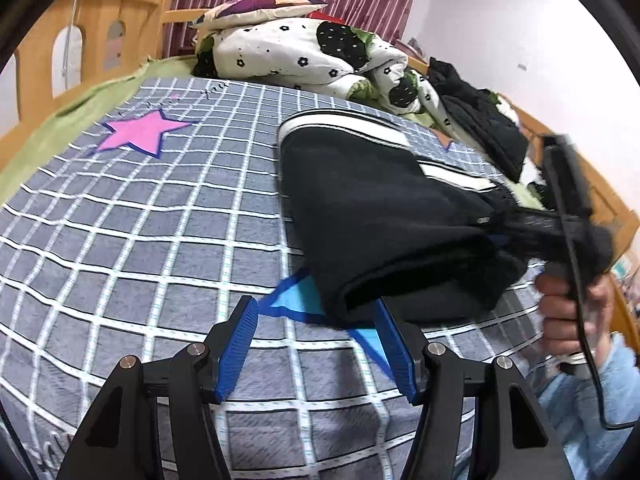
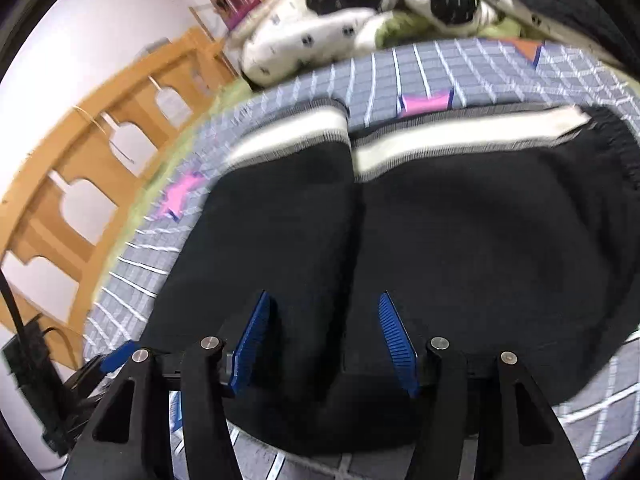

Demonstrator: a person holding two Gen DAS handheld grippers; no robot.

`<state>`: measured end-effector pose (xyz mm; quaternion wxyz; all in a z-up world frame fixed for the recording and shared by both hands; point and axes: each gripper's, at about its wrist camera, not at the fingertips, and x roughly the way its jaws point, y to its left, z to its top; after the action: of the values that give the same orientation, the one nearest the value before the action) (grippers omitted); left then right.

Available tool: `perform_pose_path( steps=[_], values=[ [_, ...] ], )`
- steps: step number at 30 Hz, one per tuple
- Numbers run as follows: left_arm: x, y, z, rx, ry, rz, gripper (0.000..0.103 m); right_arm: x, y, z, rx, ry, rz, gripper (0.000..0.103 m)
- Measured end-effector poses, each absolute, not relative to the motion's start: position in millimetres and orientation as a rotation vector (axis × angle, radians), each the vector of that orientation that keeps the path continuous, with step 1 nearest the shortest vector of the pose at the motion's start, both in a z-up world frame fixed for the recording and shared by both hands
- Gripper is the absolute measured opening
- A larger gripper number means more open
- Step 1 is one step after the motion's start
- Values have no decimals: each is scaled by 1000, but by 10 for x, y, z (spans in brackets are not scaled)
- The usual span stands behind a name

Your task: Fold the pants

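Black pants (image 1: 380, 216) with white side stripes lie folded on the grey checked bedspread (image 1: 160, 220). My left gripper (image 1: 314, 312) is open, its right pad at the near edge of the pants, holding nothing. In the left wrist view my right gripper (image 1: 516, 228) is at the far right edge of the pants, blurred. In the right wrist view the pants (image 2: 460, 240) fill the frame, and my right gripper (image 2: 324, 308) has its pads apart over the black cloth.
A rumpled white flowered quilt (image 1: 304, 56) and a pillow (image 1: 256, 10) lie at the head of the bed. A dark jacket (image 1: 480, 120) lies at the right. A wooden bed rail (image 2: 80, 184) runs along the side.
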<state>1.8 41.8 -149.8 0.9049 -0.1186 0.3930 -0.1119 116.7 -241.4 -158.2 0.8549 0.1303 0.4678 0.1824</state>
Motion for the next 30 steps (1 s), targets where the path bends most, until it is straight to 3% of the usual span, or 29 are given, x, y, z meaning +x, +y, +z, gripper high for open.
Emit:
perform_pose_path(
  steps=[2,3,6,13,20,23,24,26,30],
  values=[
    [81,372,-1543,-260,828,-251,58,1242,-2371,-1718,324,1025,411,54],
    [110,349,-1563,-263,836,-255,58,1260,-2364,-1741,339,1036,426,38],
    [196,223,-1632,-276,863,-265,58,1277,-2366,-1642,333,1025,482,21],
    [294,-338,-1651,-175,885,-315,58,1219,-2588,-954,269,824,505,18],
    [355,-563,-1681,-146,868,-179,57,1184,-2910,-809,228,761,464,17],
    [364,-639,-1664,-130,861,-189,21,1144,-3095,-744,219,731,438,17],
    [365,-666,-1646,-132,866,-197,19,1127,-3156,-728,216,722,430,17],
    [355,-714,-1586,-124,851,-196,19,1079,-3347,-651,205,677,404,16],
    [345,-862,-1450,-116,822,-261,30,972,-3705,-505,218,597,359,16]
  ],
)
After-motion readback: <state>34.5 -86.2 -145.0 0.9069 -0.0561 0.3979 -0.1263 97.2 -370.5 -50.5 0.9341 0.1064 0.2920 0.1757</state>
